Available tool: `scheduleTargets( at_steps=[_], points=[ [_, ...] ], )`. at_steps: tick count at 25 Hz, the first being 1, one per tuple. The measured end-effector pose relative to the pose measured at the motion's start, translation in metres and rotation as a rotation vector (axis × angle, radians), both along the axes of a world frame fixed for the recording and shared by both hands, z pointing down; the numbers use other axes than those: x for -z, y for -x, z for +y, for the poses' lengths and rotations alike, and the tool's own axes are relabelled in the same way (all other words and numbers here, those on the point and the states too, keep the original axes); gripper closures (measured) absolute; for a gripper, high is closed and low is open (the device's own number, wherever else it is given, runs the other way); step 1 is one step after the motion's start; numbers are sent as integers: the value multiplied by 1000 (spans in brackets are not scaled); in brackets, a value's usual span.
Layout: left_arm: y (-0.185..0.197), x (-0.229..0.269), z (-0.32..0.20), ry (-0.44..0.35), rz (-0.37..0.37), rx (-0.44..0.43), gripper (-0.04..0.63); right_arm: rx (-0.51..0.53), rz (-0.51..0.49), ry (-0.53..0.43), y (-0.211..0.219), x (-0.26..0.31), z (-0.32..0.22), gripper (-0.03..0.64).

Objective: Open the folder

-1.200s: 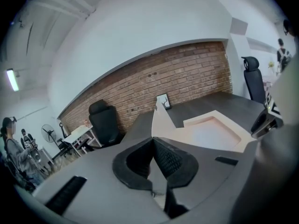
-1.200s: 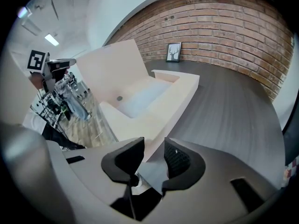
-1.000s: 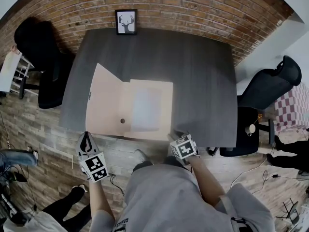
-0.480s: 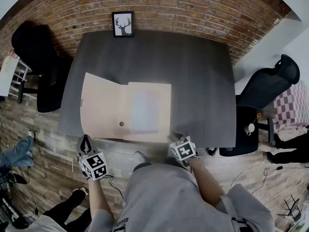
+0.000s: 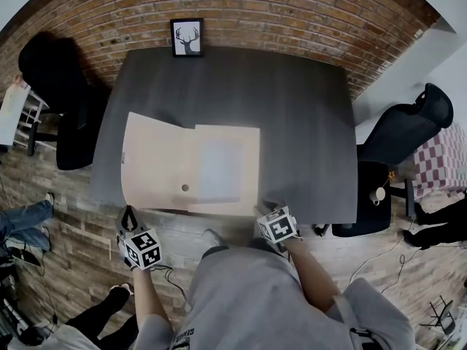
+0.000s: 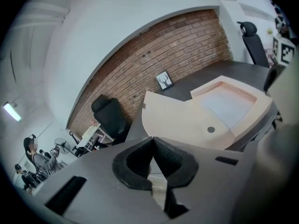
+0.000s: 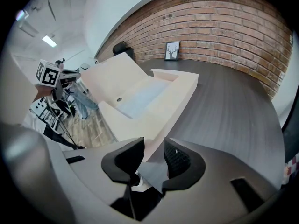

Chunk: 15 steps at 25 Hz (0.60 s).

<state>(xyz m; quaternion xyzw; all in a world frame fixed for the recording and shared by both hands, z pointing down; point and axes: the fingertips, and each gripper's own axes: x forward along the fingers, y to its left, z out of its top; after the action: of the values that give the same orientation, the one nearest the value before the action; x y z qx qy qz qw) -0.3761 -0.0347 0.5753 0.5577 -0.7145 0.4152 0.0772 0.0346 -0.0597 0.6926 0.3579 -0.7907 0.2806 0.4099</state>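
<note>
The beige folder point(image 5: 219, 168) lies open on the dark table point(image 5: 299, 122). Its cover point(image 5: 153, 162) is spread flat to the left, past the table's left edge. A small dark button point(image 5: 185, 188) shows near the fold, and a pale sheet point(image 5: 219, 162) lies in the right half. My left gripper point(image 5: 129, 211) hangs off the table's front left edge, shut and empty, apart from the folder point(image 6: 205, 111). My right gripper point(image 5: 264, 207) is at the folder's front right corner point(image 7: 154, 120). Its jaws stand slightly apart, and the corner reaches the gap without filling it.
A framed deer picture point(image 5: 187, 36) leans on the brick wall at the table's back edge. Black office chairs stand at the left point(image 5: 62, 79) and right point(image 5: 405, 133). People's legs point(image 5: 25, 217) show on the wooden floor at the left.
The folder's cover, raised a second ago, has dropped flat to the left. My left gripper has sunk slightly and drawn back from the table. The right gripper has not moved.
</note>
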Motion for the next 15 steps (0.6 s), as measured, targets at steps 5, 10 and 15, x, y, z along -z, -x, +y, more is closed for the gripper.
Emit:
scheduleTargets(
  at_steps=[5,10,15],
  points=[
    [0,-1,-1,10,-13,-10,592,-2,2,-2,1,-1,1,505],
    [14,7,0,-8,-21,24,591,-2,3,-7,0,-1,1,506],
    [26,16,-1,-10,-72,37,566,6,11,-19,1,0,1,506]
  ],
)
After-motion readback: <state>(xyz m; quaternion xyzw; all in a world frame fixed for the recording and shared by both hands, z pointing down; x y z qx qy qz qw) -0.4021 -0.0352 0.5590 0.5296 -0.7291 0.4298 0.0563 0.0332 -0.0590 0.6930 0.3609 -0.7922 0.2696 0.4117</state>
